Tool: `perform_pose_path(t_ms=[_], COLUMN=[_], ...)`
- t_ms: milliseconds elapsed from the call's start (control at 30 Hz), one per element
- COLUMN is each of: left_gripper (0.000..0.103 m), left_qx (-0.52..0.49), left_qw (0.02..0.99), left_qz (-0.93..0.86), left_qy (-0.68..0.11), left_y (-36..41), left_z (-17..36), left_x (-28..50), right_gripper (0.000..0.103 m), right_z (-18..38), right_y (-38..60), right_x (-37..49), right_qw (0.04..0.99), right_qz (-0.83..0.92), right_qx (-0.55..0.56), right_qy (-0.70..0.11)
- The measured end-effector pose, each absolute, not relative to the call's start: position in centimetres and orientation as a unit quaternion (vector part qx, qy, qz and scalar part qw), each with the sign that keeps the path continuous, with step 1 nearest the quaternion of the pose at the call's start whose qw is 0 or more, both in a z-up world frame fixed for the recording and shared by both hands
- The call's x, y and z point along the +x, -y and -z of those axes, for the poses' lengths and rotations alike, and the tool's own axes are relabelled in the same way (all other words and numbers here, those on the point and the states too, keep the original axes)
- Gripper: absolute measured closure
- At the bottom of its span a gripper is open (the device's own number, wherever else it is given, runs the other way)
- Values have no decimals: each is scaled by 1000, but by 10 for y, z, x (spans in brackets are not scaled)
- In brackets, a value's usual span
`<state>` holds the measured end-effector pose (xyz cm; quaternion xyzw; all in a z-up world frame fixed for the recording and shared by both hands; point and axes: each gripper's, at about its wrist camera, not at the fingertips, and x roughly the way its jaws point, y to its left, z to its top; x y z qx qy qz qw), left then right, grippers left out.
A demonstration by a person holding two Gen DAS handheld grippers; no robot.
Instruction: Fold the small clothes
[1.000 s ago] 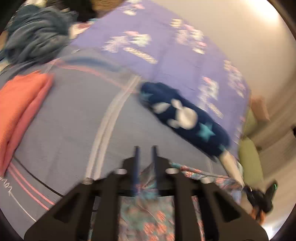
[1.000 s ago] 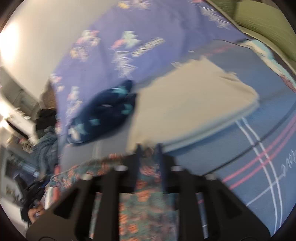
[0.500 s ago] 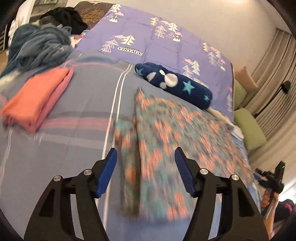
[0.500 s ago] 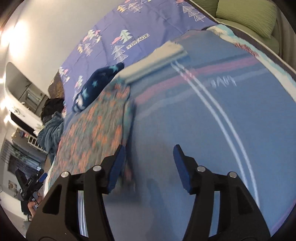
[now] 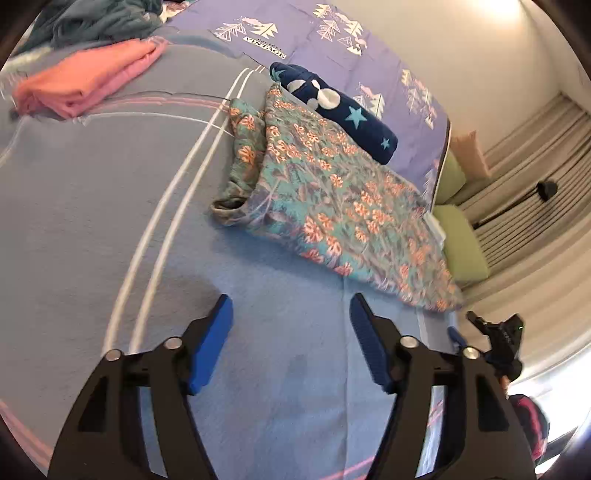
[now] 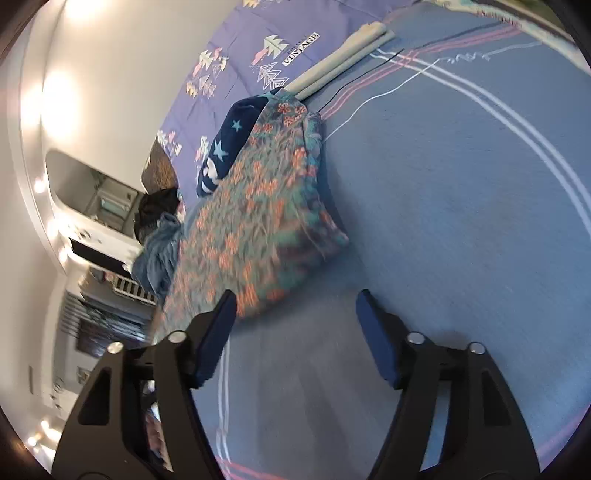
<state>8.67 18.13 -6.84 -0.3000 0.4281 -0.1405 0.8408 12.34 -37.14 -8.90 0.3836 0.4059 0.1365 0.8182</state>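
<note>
Released floral garment now lies ahead of both grippers, jaws just opened, empty.

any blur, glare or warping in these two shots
Left wrist view: sharp on the floral garment, strong fisheye bending of the blanket stripes, and wall glare at top right. Right wrist view: the floral garment is smeared by motion blur, bright lamp glare on the left wall, edges darkened by the lens rim.

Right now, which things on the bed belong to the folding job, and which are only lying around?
Job:
floral garment, lying spread out
left claw, open
right claw, open

Lying about:
pink folded cloth
navy star roll
beige folded cloth
teal heap
</note>
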Motion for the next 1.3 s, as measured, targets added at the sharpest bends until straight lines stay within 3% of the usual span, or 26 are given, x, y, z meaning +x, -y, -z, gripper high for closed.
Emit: perform_pose_path(t_ms=[67, 233, 267, 300, 333, 367, 400, 467, 567, 800, 1000, 1033, 1067, 1133, 1167, 1200, 1267, 1300], left_gripper=[16, 15, 16, 28, 39, 73, 92, 93, 94, 95, 93, 92, 89, 78, 72, 55, 38, 35], left_qx=[-329, -339, -339, -336, -334, -335, -349, -386, -385, -328, -267, -248, -229, -196, -189, -181, -166, -149], left_qw=[843, 855, 856, 858, 859, 856, 842, 825, 832, 847, 834, 832, 831, 836, 846, 868, 903, 919], left_qz=[143, 124, 125, 125, 122, 119, 120, 127, 139, 184, 199, 195, 184, 161, 149, 132, 119, 123], left_qy=[-400, -372, -371, -367, -369, -376, -393, -393, -374, -375, -441, -457, -472, -486, -477, -443, -377, -343], left_y=[-183, -183, -182, -181, -181, -181, -184, -190, -192, -181, -164, -161, -161, -169, -175, -184, -192, -192], left_z=[71, 74, 74, 74, 75, 79, 87, 93, 76, 35, 48, 51, 52, 42, 31, 12, -18, -30], left_x=[94, 124, 129, 135, 139, 144, 151, 153, 143, 88, 11, 3, -3, -11, -12, -13, -12, -5], right_gripper=[31, 22, 22, 22, 30, 58, 77, 87, 91, 91, 90, 85, 75, 71, 60, 55, 44, 43], right_z=[90, 86, 85, 85, 84, 84, 86, 92, 83, 44, 62, 69, 77, 79, 75, 63, 41, 26], right_y=[370, 355, 351, 346, 343, 341, 341, 348, 357, 365, 378, 377, 376, 381, 384, 393, 405, 410], right_x=[136, 157, 160, 162, 164, 166, 168, 170, 162, 97, 7, -1, -6, -11, -12, -12, -11, 0], right_qw=[816, 833, 837, 844, 851, 855, 858, 842, 838, 858, 850, 849, 849, 851, 851, 860, 884, 896], right_qz=[-137, -116, -111, -104, -94, -83, -64, -74, -89, -105, -83, -76, -63, -58, -57, -45, -25, -22], right_qx=[387, 364, 356, 345, 335, 329, 322, 355, 381, 351, 338, 324, 301, 283, 284, 284, 281, 272], right_qy=[-406, -401, -400, -397, -394, -392, -395, -400, -380, -361, -394, -409, -430, -438, -439, -421, -373, -349])
